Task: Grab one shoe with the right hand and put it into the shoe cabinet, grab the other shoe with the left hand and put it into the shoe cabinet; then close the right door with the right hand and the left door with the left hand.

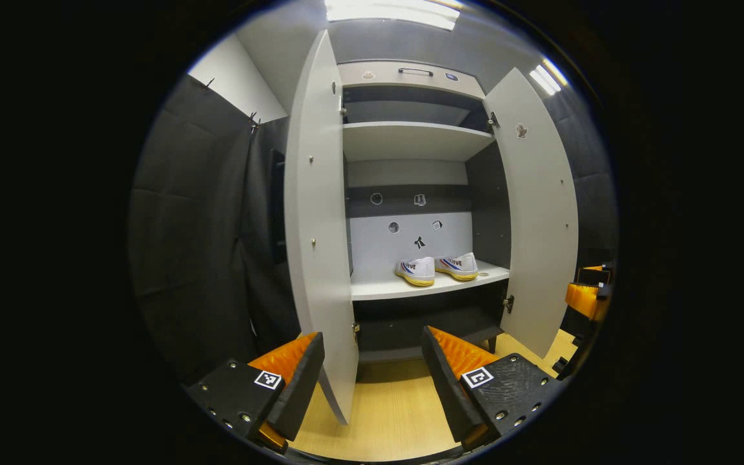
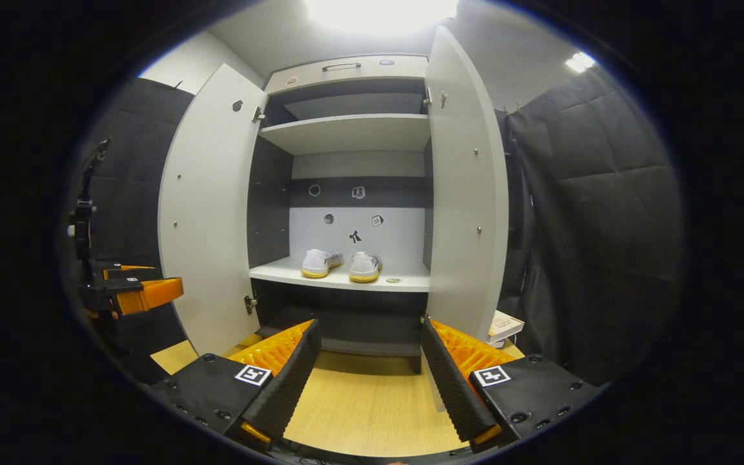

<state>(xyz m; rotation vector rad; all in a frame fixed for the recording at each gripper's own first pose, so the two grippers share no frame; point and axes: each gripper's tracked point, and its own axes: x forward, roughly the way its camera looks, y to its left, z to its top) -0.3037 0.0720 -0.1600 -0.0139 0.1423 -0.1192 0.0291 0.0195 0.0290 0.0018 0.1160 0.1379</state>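
- The left gripper (image 1: 372, 378) hangs in front of the shoe cabinet (image 1: 411, 139) with its fingers spread wide and nothing between them, the lower edge of the left door (image 1: 317, 226) standing just ahead of its gap.
- That door is swung fully out, edge-on in the left gripper view; by the look of it, the left gripper is lined up to push it home.
- Both shoes (image 1: 436, 268) sit side by side on the middle shelf (image 1: 423, 287), well inside, so the loading half of the job appears done and only the doors remain.
- A small round object (image 2: 393, 281) lies on the shelf just right of the pair; what it is cannot be told.
- The right door (image 2: 465, 194) also stands wide open, its inner face turned to the cabinet.
- The right gripper (image 2: 369, 381) is likewise wide open and empty, close below that door's edge, over the wooden floor (image 2: 365, 400).
- A stack of books (image 2: 504, 326) rests on the floor behind the right door, near the booth's padded wall (image 2: 604, 213); it does not seem to block the closing swing.
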